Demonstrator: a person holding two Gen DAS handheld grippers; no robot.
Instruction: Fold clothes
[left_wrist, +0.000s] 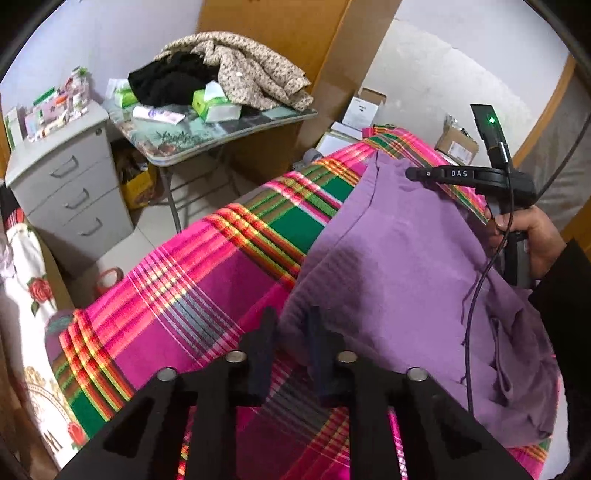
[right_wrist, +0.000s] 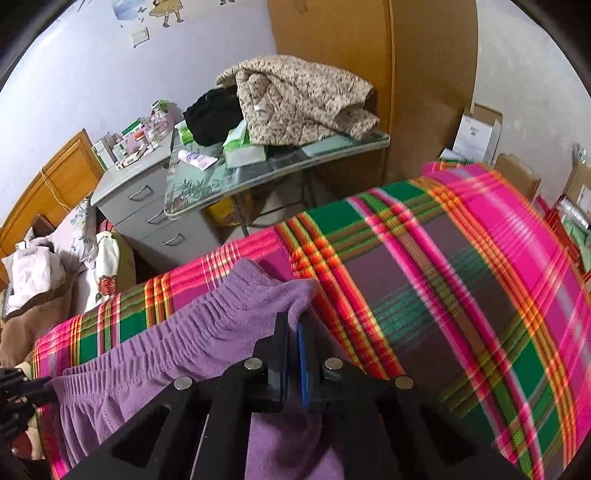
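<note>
Lying bunched across a bright plaid bedcover (right_wrist: 461, 266), the purple garment (left_wrist: 399, 251) had its elasticated waistband stretched between the two tools. The right gripper (right_wrist: 291, 332) stood with its jaws drawn together on a fold of that waistband corner, purple cloth emerging directly ahead of and above the tips and more of it trailing beneath the tool. From the left wrist view this same tool appeared side-on at the garment's far edge, carried in a person's hand (left_wrist: 532, 240).

The left gripper (left_wrist: 291, 328) showed its fingers nearly closed at the garment's near corner. Cloth appeared to sit between them, though blur and shadow there left the clamp itself unconfirmed. Plaid cover lay to the left of these jaws, purple fabric ahead and to the right.

Beyond both sets of jaws, past the bed's far edge, stood a folding table (right_wrist: 332, 147) bearing a heaped speckled quilt (right_wrist: 303, 99), dark clothing, tissue packs and a tube. A grey drawer cabinet (left_wrist: 70, 184) stood beside it, topped with small boxes. Cardboard cartons (right_wrist: 480, 129) rested against the wall further right.
</note>
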